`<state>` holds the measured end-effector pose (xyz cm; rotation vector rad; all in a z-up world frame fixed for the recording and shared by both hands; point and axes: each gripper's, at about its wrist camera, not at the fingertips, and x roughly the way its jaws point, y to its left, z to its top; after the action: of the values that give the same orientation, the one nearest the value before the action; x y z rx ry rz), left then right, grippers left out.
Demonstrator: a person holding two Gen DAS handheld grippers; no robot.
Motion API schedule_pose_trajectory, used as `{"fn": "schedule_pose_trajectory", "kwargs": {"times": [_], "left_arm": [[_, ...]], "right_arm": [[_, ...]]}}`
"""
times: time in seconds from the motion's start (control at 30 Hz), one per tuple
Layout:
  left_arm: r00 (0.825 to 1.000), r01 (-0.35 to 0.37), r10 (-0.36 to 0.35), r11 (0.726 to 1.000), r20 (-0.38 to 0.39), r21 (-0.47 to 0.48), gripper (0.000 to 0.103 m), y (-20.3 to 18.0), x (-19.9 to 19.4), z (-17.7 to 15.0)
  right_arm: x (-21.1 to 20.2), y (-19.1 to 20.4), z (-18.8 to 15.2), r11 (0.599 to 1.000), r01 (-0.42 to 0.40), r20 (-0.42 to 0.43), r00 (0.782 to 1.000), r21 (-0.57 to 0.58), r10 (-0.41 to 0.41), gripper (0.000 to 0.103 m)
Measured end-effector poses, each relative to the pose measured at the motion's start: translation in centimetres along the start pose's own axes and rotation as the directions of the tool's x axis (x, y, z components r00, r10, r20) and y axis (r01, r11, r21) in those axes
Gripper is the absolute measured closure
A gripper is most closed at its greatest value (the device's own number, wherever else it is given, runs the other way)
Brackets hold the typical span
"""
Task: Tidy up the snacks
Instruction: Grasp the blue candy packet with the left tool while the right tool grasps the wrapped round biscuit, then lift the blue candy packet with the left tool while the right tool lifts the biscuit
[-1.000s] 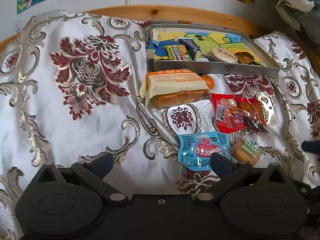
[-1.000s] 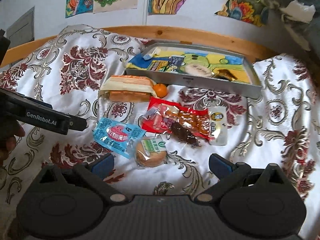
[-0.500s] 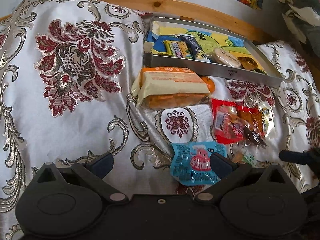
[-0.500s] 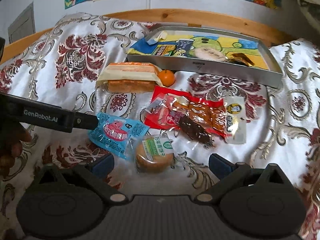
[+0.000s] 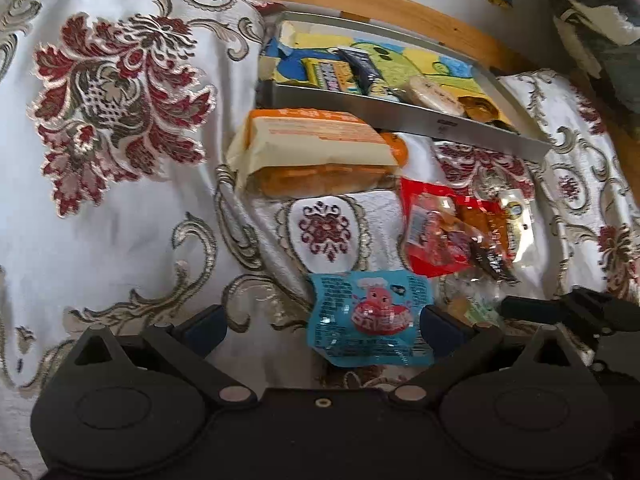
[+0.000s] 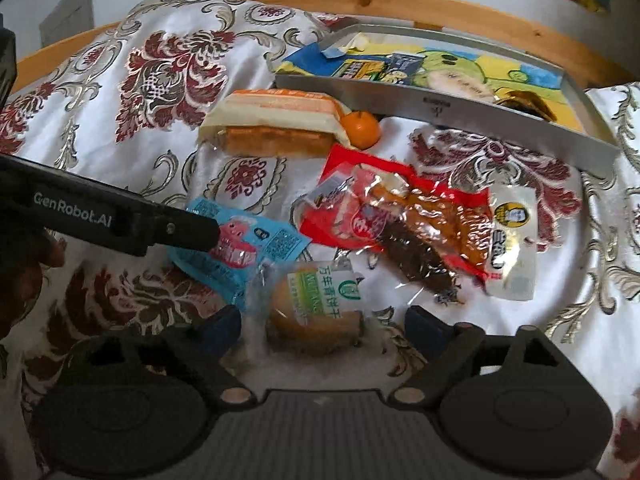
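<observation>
A blue snack packet (image 5: pixel 372 316) lies on the patterned cloth between the fingers of my left gripper (image 5: pixel 320 330), close to the right finger; the jaws stand open and do not press it. A round biscuit in clear wrap with a green label (image 6: pixel 316 308) sits between the fingers of my right gripper (image 6: pixel 324 326). Its jaws are closing, with gaps still on both sides of the biscuit. In the right wrist view a left finger (image 6: pixel 192 232) reaches over the blue packet (image 6: pixel 256 240). The metal tray (image 6: pixel 440 108) at the back holds several snacks.
A wrapped orange-and-cream cake (image 6: pixel 272 120) and a small orange (image 6: pixel 360 128) lie in front of the tray. A red packet of meat snacks (image 6: pixel 400 220) and a white sachet (image 6: pixel 514 240) lie to the right. A wooden rail (image 6: pixel 400 4) runs behind.
Both grippers have come forward and down to the snacks. The blue packet now lies between the left fingers, and the right fingers have narrowed around the biscuit.
</observation>
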<state>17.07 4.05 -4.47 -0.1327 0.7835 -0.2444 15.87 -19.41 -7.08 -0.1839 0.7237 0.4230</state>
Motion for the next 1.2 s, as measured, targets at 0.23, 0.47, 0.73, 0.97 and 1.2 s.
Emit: {"fn": "schedule_pose_trajectory", "kwargs": {"times": [0.23,0.47,0.73,0.97,1.2], "left_arm": [[0.997,0.079,-0.079,0.996,-0.012,-0.034,0.011,0.2,0.2,-0.3],[0.996,0.089,-0.090,0.995,-0.015,-0.042,0.014,0.4,1.1,-0.4],[0.989,0.146,-0.147,0.986,-0.003,-0.084,0.040,0.4,0.7,-0.2],[0.965,0.260,-0.260,0.953,0.022,-0.156,0.054,0.3,0.0,0.0],[0.962,0.273,-0.272,0.953,0.024,-0.133,0.055,-1.1,1.7,0.1]], "right_arm": [[0.5,0.4,-0.3,1.000,-0.003,0.033,0.999,-0.012,0.003,0.029],[0.0,-0.4,-0.6,0.999,-0.004,0.068,0.998,0.049,0.001,0.042],[-0.1,-0.6,-0.7,0.999,0.006,0.099,0.995,0.054,-0.011,0.049],[-0.3,-1.5,-0.8,0.994,-0.005,0.118,0.993,0.112,-0.008,0.049],[-0.4,-2.2,-0.7,0.991,-0.001,0.118,0.993,0.135,-0.015,0.049]]}}
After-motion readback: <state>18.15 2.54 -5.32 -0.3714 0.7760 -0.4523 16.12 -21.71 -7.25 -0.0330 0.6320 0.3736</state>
